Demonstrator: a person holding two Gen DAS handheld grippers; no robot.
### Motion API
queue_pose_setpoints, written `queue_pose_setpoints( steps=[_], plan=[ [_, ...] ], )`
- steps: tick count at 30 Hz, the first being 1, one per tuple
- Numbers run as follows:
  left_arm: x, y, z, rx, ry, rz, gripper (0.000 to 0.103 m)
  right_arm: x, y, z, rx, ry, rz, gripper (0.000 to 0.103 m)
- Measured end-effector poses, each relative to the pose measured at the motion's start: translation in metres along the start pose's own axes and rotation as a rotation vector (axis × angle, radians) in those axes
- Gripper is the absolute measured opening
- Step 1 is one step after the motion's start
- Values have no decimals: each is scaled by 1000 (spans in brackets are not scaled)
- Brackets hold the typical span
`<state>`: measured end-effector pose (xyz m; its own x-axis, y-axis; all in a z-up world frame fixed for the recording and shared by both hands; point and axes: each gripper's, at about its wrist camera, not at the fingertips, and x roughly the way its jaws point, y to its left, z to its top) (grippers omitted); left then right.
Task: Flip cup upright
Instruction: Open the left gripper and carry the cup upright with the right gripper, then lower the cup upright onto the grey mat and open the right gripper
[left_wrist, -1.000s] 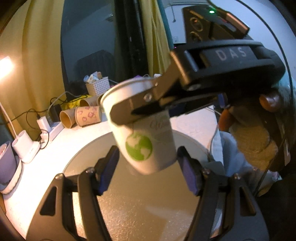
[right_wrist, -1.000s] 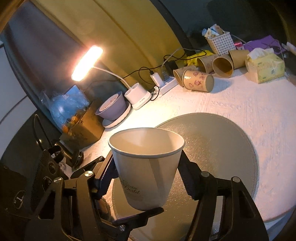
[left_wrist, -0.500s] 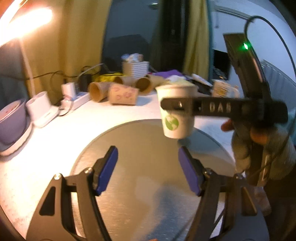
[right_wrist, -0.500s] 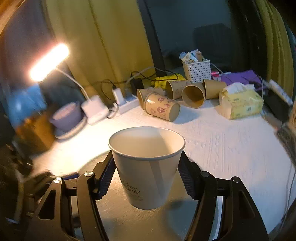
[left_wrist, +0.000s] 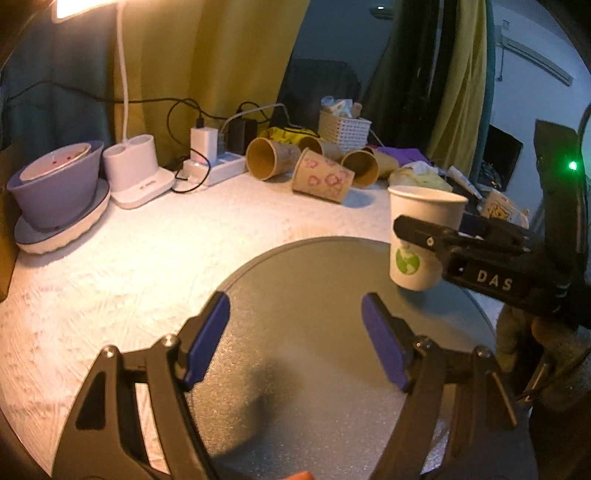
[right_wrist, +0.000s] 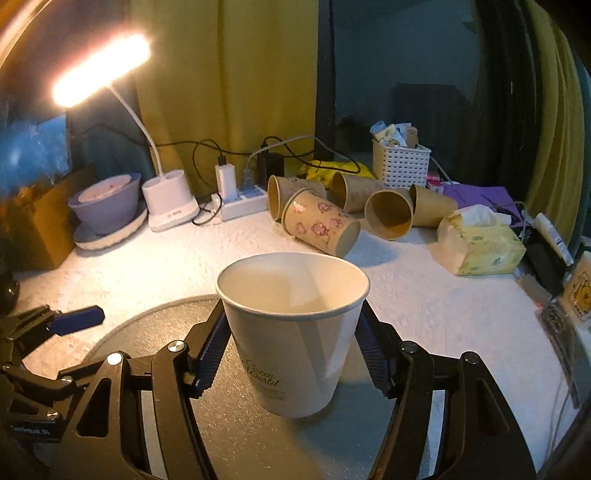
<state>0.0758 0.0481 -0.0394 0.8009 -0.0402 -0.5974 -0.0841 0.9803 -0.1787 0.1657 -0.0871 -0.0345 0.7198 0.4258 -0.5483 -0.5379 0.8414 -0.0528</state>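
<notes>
Right tool (right_wrist: 293, 343) clamps upright cup (right_wrist: 293, 332) between pads; left tool (left_wrist: 295, 336) wide, empty.

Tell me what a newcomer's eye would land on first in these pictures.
The white paper cup, mouth up, clamped in the right gripper above the round grey mat. Next, the glowing desk lamp at the upper left. Then the paper cups on their sides at the table's back, while the left gripper hangs open with nothing in it.

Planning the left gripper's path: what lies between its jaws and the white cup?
Only bare grey round mat, in the left wrist view; the white cup hangs in the right gripper.
</notes>
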Motion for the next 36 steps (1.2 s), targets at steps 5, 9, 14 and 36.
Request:
queue_pose_setpoints(
  steps=[5, 9, 14, 36],
  plan=[
    [-1, 0, 1, -3, -1, 9, 75, 0, 6, -4, -7, 37, -6, 68],
    [-1, -1, 1, 3, -6, 17, 75, 0, 8, -9, -2, 68, -46, 68],
    [-2, -3, 1, 13, -14, 25, 75, -5, 7, -14, 15, 81, -67, 69],
    [-18, -32, -5, 139, -103, 36, 76, -53, -3, -41, 84, 62, -99, 77]
  ],
)
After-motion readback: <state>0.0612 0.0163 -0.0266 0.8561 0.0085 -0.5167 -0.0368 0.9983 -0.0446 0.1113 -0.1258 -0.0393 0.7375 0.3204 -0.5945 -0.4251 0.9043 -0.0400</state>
